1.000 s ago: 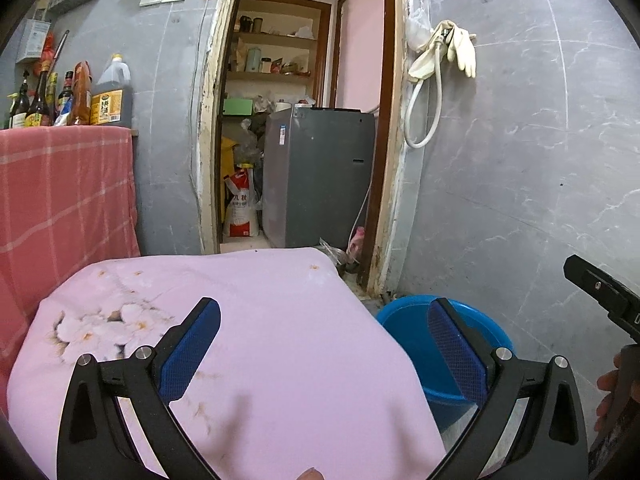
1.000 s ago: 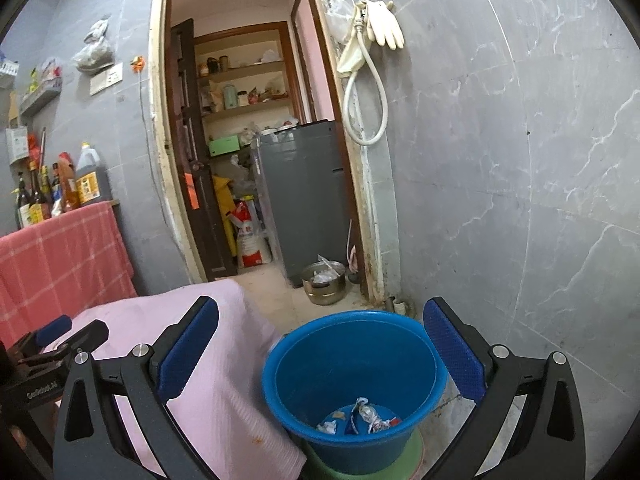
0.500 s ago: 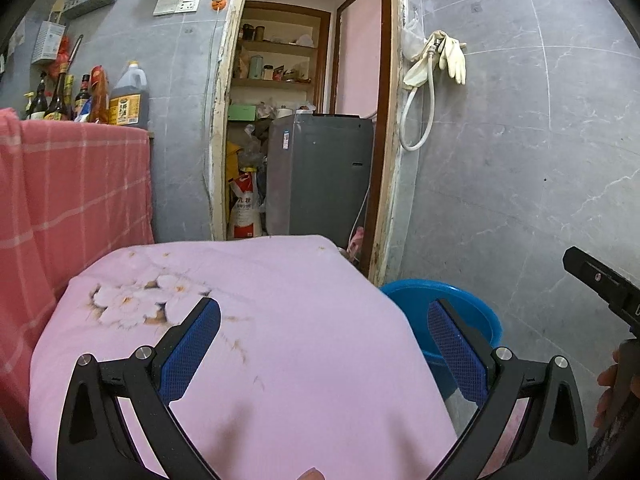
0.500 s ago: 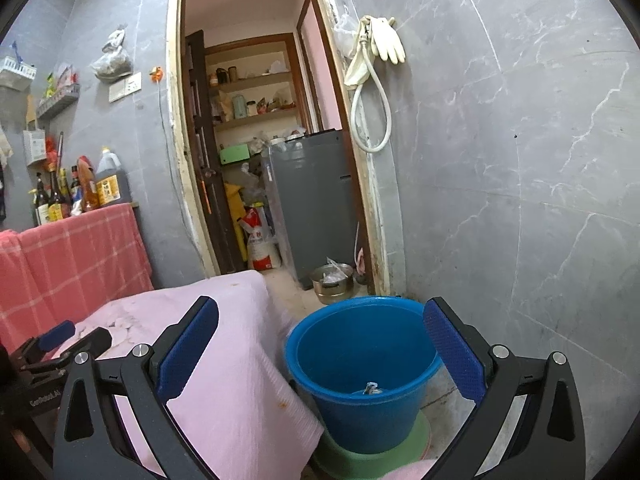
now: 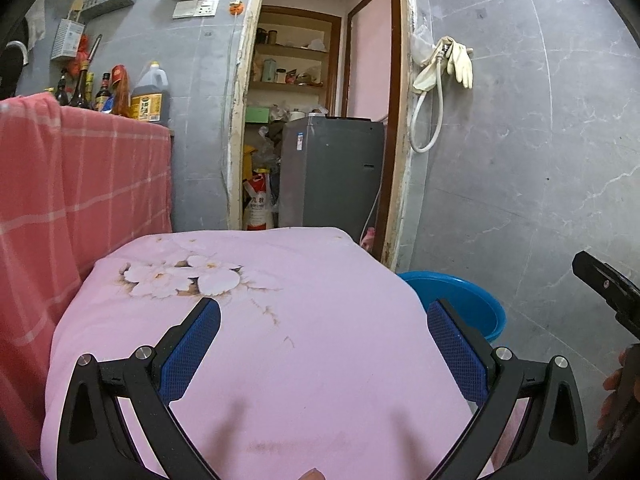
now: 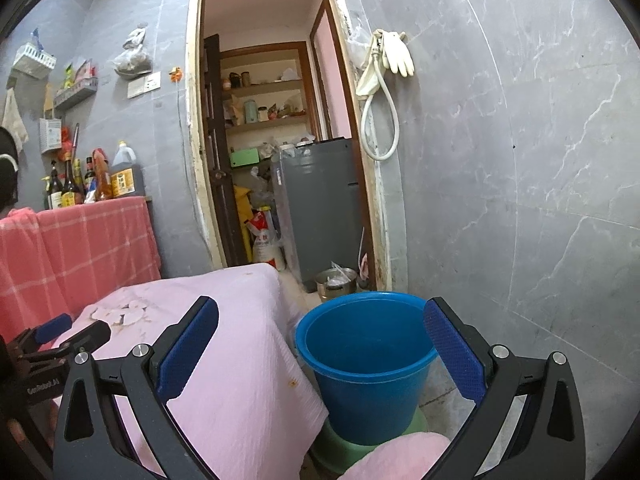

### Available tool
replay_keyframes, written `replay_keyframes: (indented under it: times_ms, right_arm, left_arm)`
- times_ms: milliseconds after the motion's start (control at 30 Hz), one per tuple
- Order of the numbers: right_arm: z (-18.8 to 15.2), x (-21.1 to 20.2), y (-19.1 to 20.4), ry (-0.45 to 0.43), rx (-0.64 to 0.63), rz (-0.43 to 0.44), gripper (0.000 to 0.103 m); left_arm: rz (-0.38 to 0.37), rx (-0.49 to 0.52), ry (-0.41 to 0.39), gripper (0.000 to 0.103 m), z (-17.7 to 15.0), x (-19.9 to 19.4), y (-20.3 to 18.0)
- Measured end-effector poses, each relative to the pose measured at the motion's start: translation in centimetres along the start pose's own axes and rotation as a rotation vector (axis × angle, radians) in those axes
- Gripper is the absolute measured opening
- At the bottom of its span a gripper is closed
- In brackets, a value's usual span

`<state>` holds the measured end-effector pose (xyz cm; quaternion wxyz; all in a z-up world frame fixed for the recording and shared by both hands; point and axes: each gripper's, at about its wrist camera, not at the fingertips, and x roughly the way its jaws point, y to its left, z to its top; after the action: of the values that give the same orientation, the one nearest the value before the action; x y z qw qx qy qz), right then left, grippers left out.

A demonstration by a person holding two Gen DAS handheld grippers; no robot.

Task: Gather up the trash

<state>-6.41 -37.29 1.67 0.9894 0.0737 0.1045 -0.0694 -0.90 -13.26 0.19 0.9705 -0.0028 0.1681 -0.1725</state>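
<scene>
Beside the pink cloth [image 6: 240, 340] edge, blue bucket [image 6: 368, 368], right tongs [image 6: 320, 344] agape

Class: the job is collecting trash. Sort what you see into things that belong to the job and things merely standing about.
Belongs to the job:
blue bucket
left gripper, open
right gripper, open

Standing about:
pink tablecloth
oil bottle
rubber gloves
metal pot

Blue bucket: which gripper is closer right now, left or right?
Right. The right gripper hangs open with the blue bucket framed just beyond its fingertips. The left gripper is open over the pink cloth, with the bucket off to its right past the cloth's edge.
</scene>
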Motion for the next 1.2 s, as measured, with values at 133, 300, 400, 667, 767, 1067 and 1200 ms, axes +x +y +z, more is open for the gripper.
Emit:
replay_keyframes:
  times_ms: [133, 300, 400, 667, 767, 1067, 1200]
  right_arm:
    - [-0.3, -0.5, 0.6, -0.015, -0.020, 0.002, 0.103]
    - [-0.7, -0.5, 0.9, -0.020, -0.027, -0.002, 0.103]
    - [-0.8, -0.5, 1.0, -0.018, -0.025, -0.004, 0.103]
    - [-1.7, -0.3, 1.3, -0.001, -0.025, -0.004, 0.103]
    - [-2.0, -0.3, 1.3, 0.002, -0.023, -0.003, 0.103]
    - [-2.2, 0.0, 0.9, 0.013, -0.014, -0.006, 0.103]
    - [-2.2, 0.0, 0.9, 0.014, -0.012, -0.007, 0.103]
  left_arm:
    - [0.001, 0.000, -0.003, 0.101, -0.6, -0.6, 0.1]
    - [0.016, 0.012, -0.012, 0.102, -1.3, -1.2, -0.2]
    - [0.025, 0.008, -0.017, 0.102, -1.6, -1.3, 0.1]
    - [0.036, 0.013, -0.021, 0.102, -2.3, -1.4, 0.3]
    - [0.036, 0.022, -0.025, 0.102, -2.5, -1.5, 0.3]
    - [0.040, 0.036, -0.022, 0.102, -2.8, -1.3, 0.0]
    - [0.041, 0.036, -0.023, 0.102, -2.8, -1.3, -0.1]
